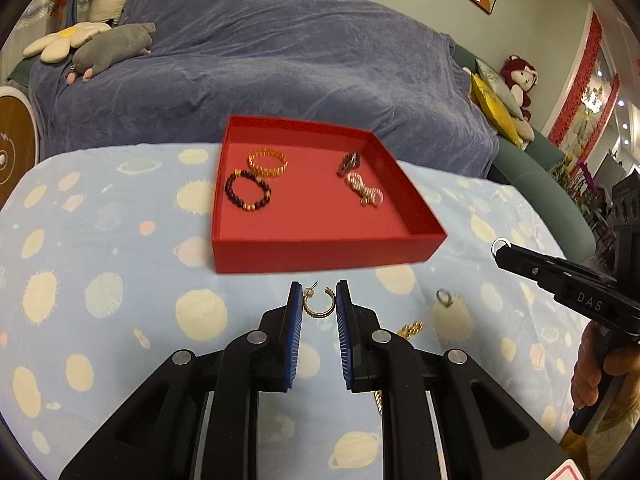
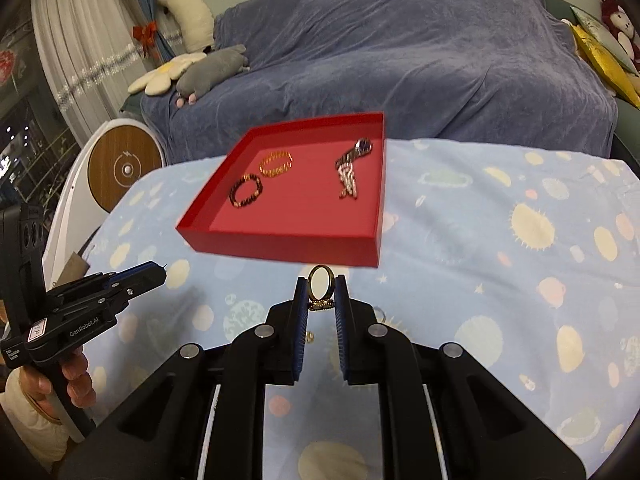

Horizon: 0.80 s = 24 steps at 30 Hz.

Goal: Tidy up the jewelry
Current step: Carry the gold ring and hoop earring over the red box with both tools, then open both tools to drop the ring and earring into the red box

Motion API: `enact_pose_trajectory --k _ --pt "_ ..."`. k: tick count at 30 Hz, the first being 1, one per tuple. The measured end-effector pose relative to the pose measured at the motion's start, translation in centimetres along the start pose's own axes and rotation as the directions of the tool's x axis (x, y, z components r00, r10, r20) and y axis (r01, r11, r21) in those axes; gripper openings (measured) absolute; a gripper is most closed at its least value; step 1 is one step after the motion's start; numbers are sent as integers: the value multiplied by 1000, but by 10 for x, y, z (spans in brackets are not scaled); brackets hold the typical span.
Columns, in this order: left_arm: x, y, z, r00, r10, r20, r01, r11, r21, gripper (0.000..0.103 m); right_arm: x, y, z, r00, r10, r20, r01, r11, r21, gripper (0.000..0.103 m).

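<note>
A red tray point(image 1: 320, 254) on the blue patterned cloth holds a gold bracelet point(image 1: 268, 163), a dark bead bracelet point(image 1: 247, 191) and two other pieces point(image 1: 362, 188). My left gripper point(image 1: 319, 300) is shut on a gold hoop earring point(image 1: 318, 305), held in front of the tray. My right gripper point(image 2: 321, 292) is shut on a gold ring point(image 2: 321, 285), also just before the tray point(image 2: 280, 246). In the left wrist view the right gripper point(image 1: 501, 249) holds the ring at the right. A silver ring point(image 1: 444, 297) and a gold chain point(image 1: 410, 329) lie on the cloth.
A sofa under a blue-grey cover point(image 1: 260, 68) with plush toys point(image 1: 114, 46) stands behind the table. A round wooden-faced appliance point(image 2: 124, 168) is at the left. The cloth-covered table point(image 2: 500, 264) stretches right of the tray.
</note>
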<state>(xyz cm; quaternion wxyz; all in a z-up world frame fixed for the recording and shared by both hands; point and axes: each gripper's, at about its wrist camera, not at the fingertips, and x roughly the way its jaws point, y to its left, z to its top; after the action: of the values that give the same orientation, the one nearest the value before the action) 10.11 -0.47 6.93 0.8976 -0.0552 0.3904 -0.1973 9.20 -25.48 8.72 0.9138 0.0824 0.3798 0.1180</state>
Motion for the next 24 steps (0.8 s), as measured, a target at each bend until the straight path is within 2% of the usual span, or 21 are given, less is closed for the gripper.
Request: enact_pose_trajectory --k 6,10,14,18,24 --pt "-5 4 58 996 31 88 -34 999 25 14 20 9 58 999 33 23 -33 999 -15 12" --pt "29 16 84 998 37 51 -37 999 -1 14 66 13 76 997 68 -32 -67 997 22 12" --pt "74 27 86 998 59 -31 -60 998 -29 14 117 11 73 993 48 -109 -44 998 34 12" --pt "104 34 80 994 79 -79 -82 996 -44 14 147 7 63 988 31 -150 -27 999 30 12" --pt "117 34 76 982 170 -81 -172 985 -20 17 145 2 62 995 -34 -90 35 999 13 16"
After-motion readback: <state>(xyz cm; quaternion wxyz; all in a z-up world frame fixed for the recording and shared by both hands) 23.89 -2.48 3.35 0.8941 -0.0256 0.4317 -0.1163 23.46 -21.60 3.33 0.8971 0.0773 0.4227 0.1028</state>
